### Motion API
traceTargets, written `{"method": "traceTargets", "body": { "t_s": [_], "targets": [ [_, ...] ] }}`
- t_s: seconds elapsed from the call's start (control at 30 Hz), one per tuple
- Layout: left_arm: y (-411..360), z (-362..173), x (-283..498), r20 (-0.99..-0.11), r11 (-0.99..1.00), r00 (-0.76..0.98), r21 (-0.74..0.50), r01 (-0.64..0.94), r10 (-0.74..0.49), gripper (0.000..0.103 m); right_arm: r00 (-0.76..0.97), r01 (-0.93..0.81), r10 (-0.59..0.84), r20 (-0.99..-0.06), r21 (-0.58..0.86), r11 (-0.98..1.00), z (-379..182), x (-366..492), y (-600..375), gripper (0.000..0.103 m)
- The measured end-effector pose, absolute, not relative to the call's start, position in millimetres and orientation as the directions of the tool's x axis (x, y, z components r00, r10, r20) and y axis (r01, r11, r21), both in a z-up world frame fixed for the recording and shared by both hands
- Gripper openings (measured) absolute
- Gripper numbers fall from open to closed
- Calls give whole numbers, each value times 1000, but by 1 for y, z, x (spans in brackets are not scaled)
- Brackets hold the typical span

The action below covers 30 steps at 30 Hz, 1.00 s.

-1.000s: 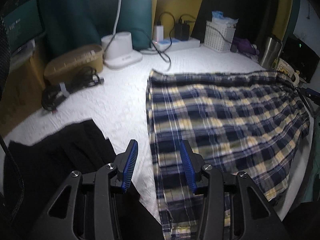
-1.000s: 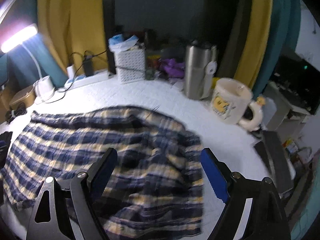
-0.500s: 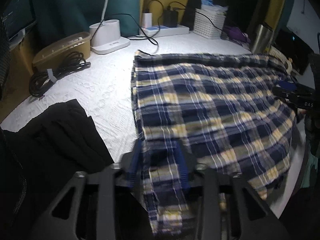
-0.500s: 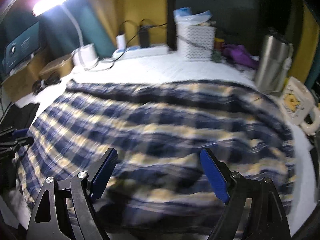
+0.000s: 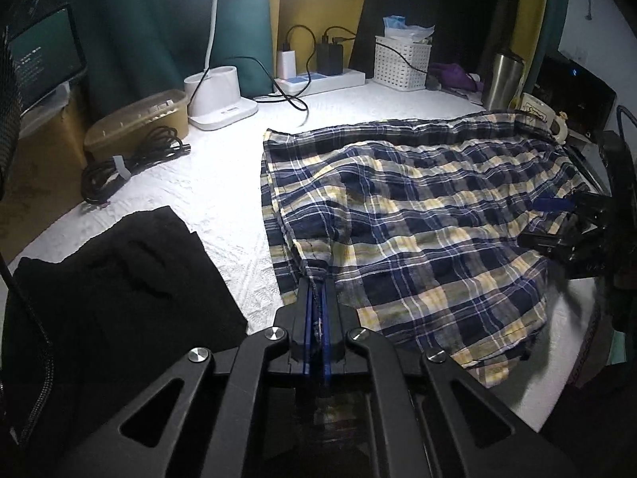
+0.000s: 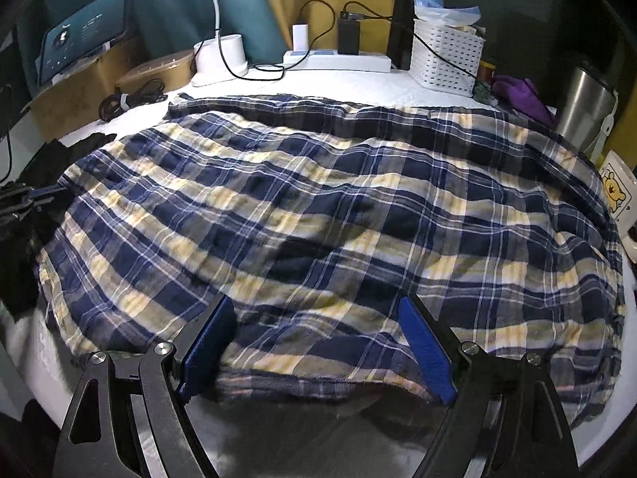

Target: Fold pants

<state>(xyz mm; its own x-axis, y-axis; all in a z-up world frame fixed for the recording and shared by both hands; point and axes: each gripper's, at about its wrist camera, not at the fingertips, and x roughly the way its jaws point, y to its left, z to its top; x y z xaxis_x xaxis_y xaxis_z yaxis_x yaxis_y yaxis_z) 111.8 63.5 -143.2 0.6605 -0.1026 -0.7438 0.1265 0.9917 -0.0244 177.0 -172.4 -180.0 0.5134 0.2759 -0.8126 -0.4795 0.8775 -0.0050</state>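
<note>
Blue, yellow and white plaid pants (image 5: 418, 207) lie spread over the white table cover (image 5: 223, 183). My left gripper (image 5: 316, 283) is shut on a pinch of the cloth at their left end, and the fabric rises into a small peak between the blue pads. In the right wrist view the pants (image 6: 318, 207) fill the middle. My right gripper (image 6: 314, 306) stands wide open just above their near edge, with cloth under and between its fingers but not pressed. The left gripper (image 6: 36, 193) shows at the far left there, and the right gripper (image 5: 557, 207) at the right edge of the left wrist view.
A black garment (image 5: 111, 279) lies left of the pants. Along the back stand a lamp base (image 5: 219, 95), a power strip (image 5: 318, 79), a white basket (image 5: 402, 61) and a steel tumbler (image 5: 503, 79). A coiled cable (image 5: 127, 159) lies far left, and a mug (image 6: 615, 195) stands at the right.
My left gripper went from open beside the left end of the pants to shut on the cloth. My right gripper swung left and sank over the near edge, still open.
</note>
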Motion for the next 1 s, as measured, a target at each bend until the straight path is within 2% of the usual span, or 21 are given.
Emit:
{"method": "traceTargets", "body": {
  "t_s": [0.17, 0.3, 0.33, 0.37, 0.4, 0.43, 0.53, 0.6, 0.63, 0.67, 1.0],
  "targets": [
    [64, -145, 105, -751, 992, 650, -41, 123, -112, 3, 531, -479, 269, -803, -22, 878, -176, 164, -169, 86],
    [66, -143, 98, -758, 992, 641, -67, 111, -123, 5, 560, -508, 332, -759, 3, 861, -160, 153, -159, 86],
    [66, -143, 98, -763, 992, 636, -63, 108, -118, 11, 561, -516, 342, -754, 6, 857, -159, 152, -155, 86],
    [66, -143, 97, -762, 992, 637, -56, 110, -113, 26, 556, -530, 355, -752, 8, 848, -159, 151, -149, 86],
    [65, -144, 94, -761, 992, 639, -52, 112, -112, 34, 551, -541, 360, -753, 6, 841, -160, 149, -143, 86],
    [64, -145, 93, -759, 992, 641, -53, 115, -115, 38, 547, -556, 364, -754, -1, 831, -163, 146, -136, 86],
    [60, -148, 88, -756, 990, 642, -57, 126, -126, 38, 523, -592, 373, -766, -12, 806, -170, 140, -121, 86],
    [61, -150, 84, -750, 991, 650, -53, 123, -121, 31, 504, -611, 363, -784, -27, 791, -178, 135, -112, 86],
    [63, -153, 85, -756, 992, 645, -50, 112, -111, 10, 499, -615, 357, -790, -32, 788, -181, 133, -109, 86],
    [65, -157, 85, -764, 995, 638, -41, 93, -91, 2, 501, -614, 355, -789, -35, 788, -183, 130, -109, 86],
    [81, -151, 73, -785, 998, 616, -28, 59, -59, 0, 482, -636, 373, -793, -24, 771, -172, 121, -120, 86]
  ]
}}
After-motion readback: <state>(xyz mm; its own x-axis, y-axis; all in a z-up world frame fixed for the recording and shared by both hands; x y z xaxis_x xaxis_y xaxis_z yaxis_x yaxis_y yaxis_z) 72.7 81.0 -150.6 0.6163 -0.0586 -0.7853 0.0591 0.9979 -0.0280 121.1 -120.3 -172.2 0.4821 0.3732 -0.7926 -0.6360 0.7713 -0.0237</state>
